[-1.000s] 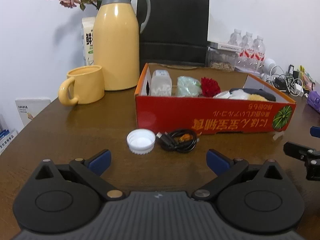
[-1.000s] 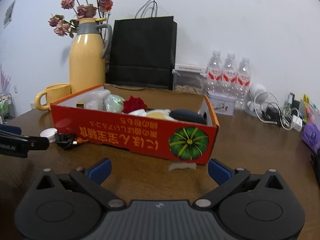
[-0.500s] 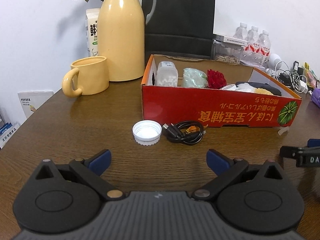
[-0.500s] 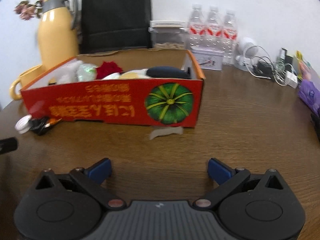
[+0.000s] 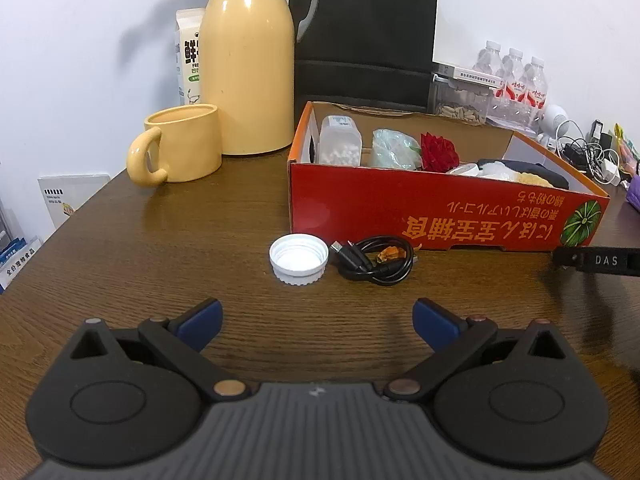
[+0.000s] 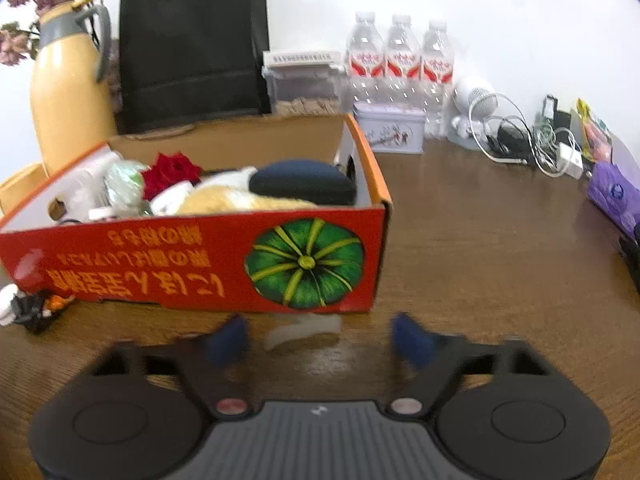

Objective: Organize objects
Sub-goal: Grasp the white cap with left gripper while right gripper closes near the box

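Note:
A red cardboard box [image 5: 440, 216] [image 6: 192, 264] printed with a green pumpkin holds a red rose [image 6: 170, 172], a dark case [image 6: 302, 184] and other small items. In front of it on the wooden table lie a white cap [image 5: 298, 258] and a coiled black cable [image 5: 376, 260]. My left gripper [image 5: 316, 320] hovers open just short of them, holding nothing. A small pale translucent piece [image 6: 302, 330] lies against the box's front. My right gripper [image 6: 320, 338] is closing around it, its blurred pads apart from it. One right finger [image 5: 596, 260] shows at the left wrist view's right edge.
A yellow thermos [image 5: 248, 64] and a yellow mug [image 5: 180, 144] stand left of the box, with a black paper bag [image 5: 364, 32] behind it. Water bottles [image 6: 400, 64], a small tin [image 6: 390, 128] and tangled chargers [image 6: 528, 144] crowd the back right. A purple item [image 6: 616, 196] lies far right.
The right gripper has moved closer to the box and lower, so the pale piece now lies between its jaws, which have narrowed. The left gripper has stayed put and open.

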A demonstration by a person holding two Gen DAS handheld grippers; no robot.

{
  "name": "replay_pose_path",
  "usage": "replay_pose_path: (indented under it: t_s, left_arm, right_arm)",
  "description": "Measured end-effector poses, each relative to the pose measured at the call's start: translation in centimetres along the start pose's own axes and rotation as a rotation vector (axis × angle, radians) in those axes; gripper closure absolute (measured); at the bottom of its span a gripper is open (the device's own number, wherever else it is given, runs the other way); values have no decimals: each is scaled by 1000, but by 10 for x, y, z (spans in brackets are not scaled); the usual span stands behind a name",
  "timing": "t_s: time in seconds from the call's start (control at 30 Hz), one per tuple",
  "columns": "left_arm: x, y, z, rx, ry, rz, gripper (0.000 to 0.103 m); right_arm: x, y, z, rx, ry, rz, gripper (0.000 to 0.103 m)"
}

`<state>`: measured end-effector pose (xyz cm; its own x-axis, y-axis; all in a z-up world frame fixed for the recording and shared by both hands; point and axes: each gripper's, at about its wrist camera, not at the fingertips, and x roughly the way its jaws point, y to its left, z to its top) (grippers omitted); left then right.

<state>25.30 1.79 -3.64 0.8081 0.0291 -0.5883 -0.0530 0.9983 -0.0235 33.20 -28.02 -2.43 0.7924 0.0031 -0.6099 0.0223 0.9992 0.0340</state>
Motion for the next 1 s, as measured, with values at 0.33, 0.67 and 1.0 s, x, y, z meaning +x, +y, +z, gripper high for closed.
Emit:
replay_pose_path:
  t_s: [0.33,0.67,1.0]
  left_arm:
    - [2,0,0,-1,7,-2,0]
    - [2,0,1,-1,12,-5,0]
    - [-1,-7,5,0,-47,-58,0]
  right_arm:
    - [-19,-6,-6,34,-77,158,101]
    - [-65,15,-16,8,-181,334,101]
    - [-87,14,-14,36,-274,379,101]
